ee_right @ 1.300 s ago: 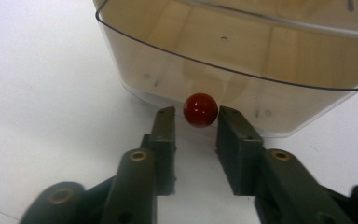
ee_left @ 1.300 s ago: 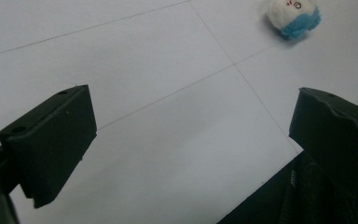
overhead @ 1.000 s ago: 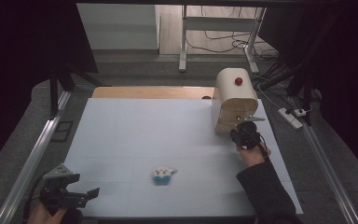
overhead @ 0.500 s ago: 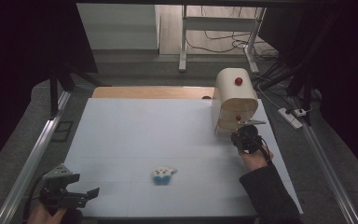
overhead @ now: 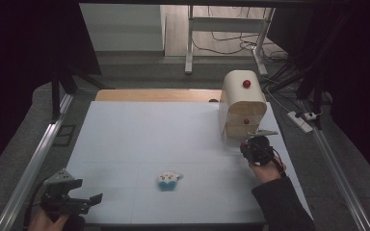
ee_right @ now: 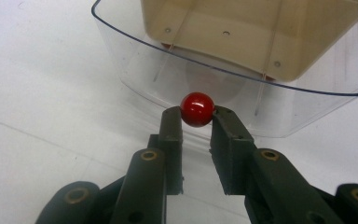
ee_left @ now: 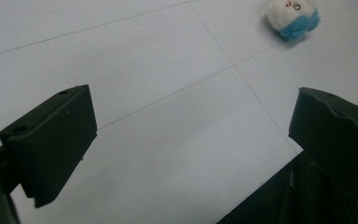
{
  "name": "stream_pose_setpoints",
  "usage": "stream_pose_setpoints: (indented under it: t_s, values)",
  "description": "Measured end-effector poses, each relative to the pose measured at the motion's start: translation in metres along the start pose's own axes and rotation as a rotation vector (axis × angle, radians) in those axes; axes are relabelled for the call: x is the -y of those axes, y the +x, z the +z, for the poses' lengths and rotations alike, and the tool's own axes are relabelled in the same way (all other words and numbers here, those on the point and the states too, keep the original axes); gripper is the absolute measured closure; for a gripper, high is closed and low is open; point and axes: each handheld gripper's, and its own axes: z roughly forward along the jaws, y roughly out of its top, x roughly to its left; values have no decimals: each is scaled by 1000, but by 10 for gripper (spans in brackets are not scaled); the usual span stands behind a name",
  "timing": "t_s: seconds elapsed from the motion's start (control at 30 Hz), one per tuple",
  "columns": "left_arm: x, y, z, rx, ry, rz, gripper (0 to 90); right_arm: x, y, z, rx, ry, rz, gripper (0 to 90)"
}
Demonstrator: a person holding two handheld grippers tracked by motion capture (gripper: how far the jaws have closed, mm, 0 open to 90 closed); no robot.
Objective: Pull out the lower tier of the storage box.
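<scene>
A cream drawer cabinet [overhead: 241, 103] with red knobs stands at the right of the white mat [overhead: 149, 134]. Its lowest drawer, a clear plastic one [ee_right: 135, 65], is pulled out toward me and holds nothing. My right gripper [overhead: 251, 145] [ee_right: 197, 115] is shut on that drawer's red knob [ee_right: 197, 109], which is pinched between the two fingertips. A small white and blue plush toy [overhead: 168, 179] [ee_left: 292, 16] lies near the middle front of the mat. At the front left corner my left gripper [overhead: 84, 202] [ee_left: 191, 121] stands wide open over bare mat, a good way from the toy.
A wooden board [overhead: 154, 95] borders the mat's far edge. Metal rails [overhead: 33, 168] run along both sides of the table. A power strip [overhead: 302, 120] with cables lies on the floor to the right. A desk frame [overhead: 189, 43] stands beyond.
My right hand has drawn back a little toward the near edge with the knob, and the clear drawer has slid further out. The left gripper and the toy have stayed put.
</scene>
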Motion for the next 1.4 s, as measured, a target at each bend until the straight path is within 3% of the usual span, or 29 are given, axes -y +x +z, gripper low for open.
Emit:
stream_pose_setpoints:
  t_s: [0.23,0.7,1.1,1.4]
  values:
    - [0,0,0,1,0,2,10,0,-1,-1,-11,2,2,709]
    - [0,1,0,2,-1,1,10,-3,-7,-9,-92,-4,11,419]
    - [0,1,0,3,-1,-3,10,-7,-11,-10,-157,27,-20,170]
    - [0,1,0,5,-3,-5,11,-9,-11,-10,-205,43,-59,90]
